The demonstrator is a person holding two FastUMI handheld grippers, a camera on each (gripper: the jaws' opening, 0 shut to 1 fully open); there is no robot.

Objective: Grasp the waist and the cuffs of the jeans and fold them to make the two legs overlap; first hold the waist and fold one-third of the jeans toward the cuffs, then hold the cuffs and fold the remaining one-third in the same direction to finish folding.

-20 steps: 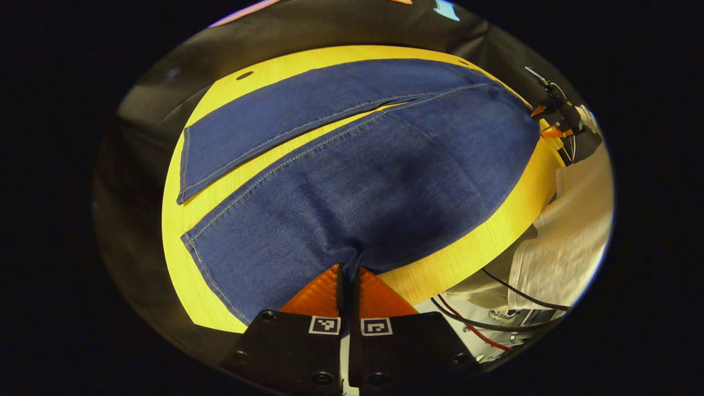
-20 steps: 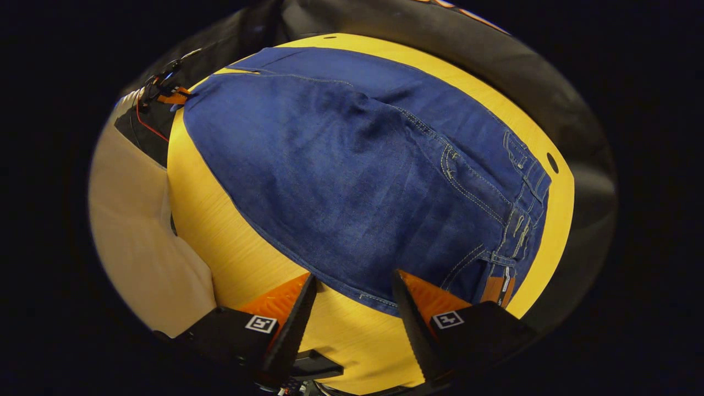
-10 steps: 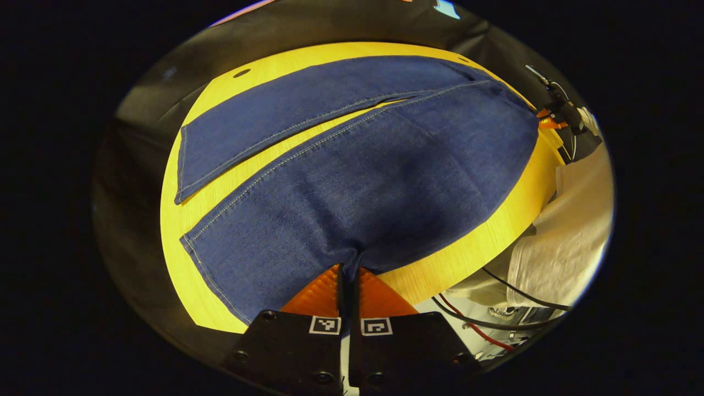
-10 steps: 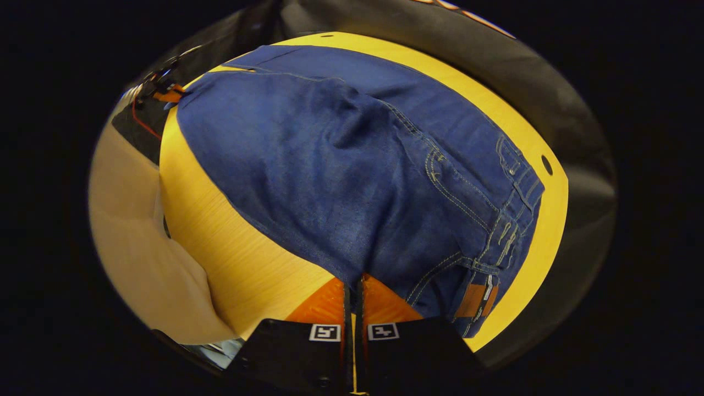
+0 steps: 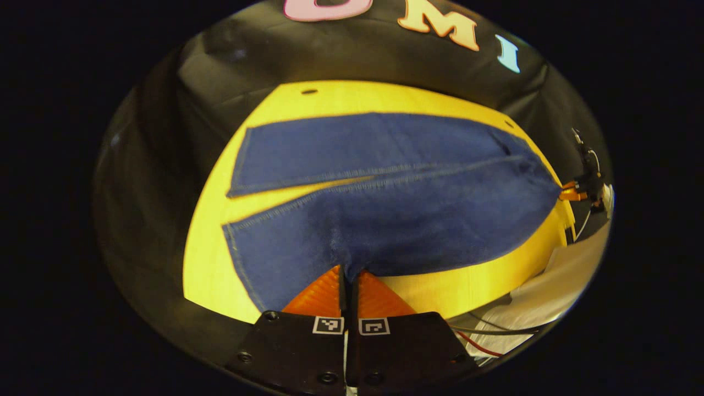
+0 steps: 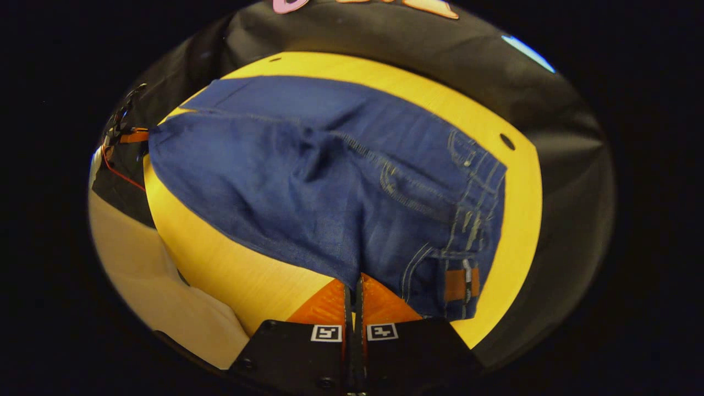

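My left gripper is pinched on the near leg's cuff end; the jeans lie spread over the table, far leg flat. My right gripper is clamped on the near waist edge. Uneven lifting could twist the near leg; thin denim bites might slip.

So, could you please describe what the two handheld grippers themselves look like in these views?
Each gripper, left gripper and right gripper, has a black body plate with screw heads, carrying two small square black-and-white marker tags, one behind each ribbed, wedge-shaped finger. In the right gripper view, thin red and black cables trail from the far gripper. A pale cloth garment of the person shows beside the table.
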